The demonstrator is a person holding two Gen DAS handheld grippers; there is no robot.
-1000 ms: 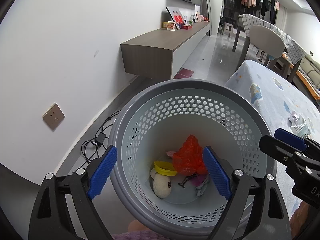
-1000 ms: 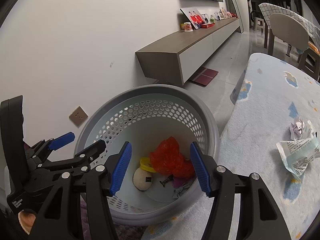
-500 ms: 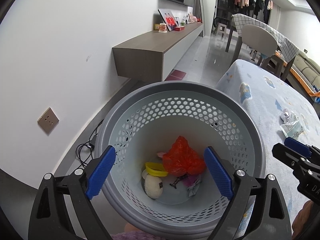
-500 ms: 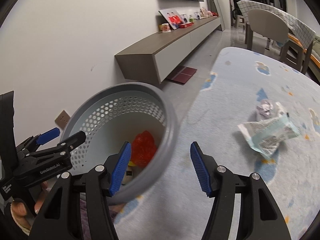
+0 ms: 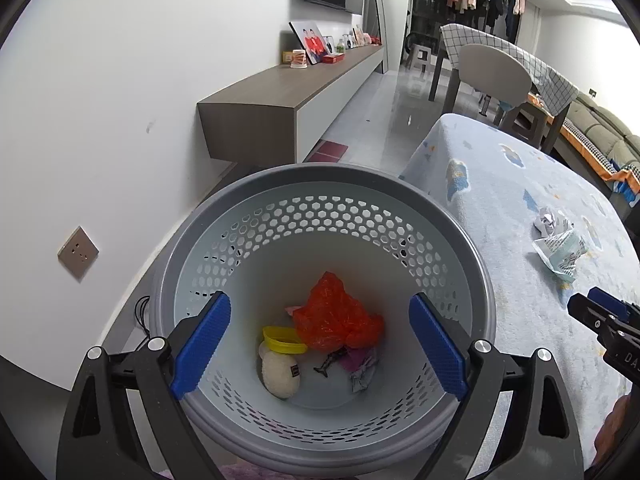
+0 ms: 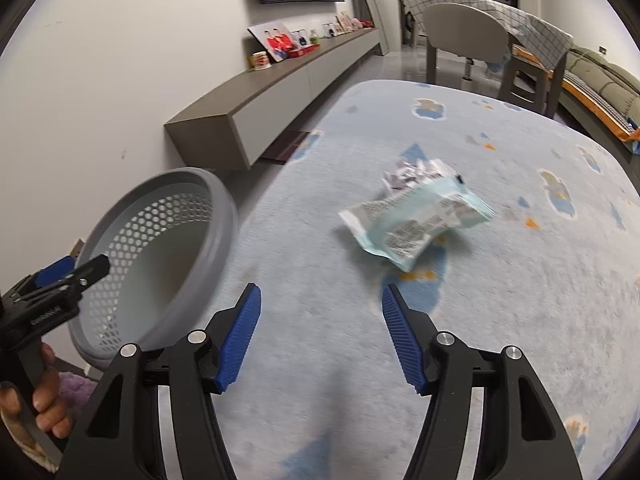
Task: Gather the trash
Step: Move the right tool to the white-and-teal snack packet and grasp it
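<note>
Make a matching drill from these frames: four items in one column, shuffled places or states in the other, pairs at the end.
Items:
1. orange bag
2. teal wrapper
3. right gripper
4. yellow ring

Places/states:
A. lying on the blue cloth
B. open, holding nothing
C. in the basket, beside the white ball
D. in the basket, on top of the pile

Pairs: 1-D, 2-A, 3-B, 4-C

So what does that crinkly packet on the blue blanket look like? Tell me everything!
The packet is a pale mint-green and white wrapper, thin and shiny like plastic film, with small dark print and crimped ends. It looks crumpled and empty, lying flat on the light blue cloth. A crumpled white paper ball sits right behind it, apparently touching. The right gripper is open, short of it.
</note>
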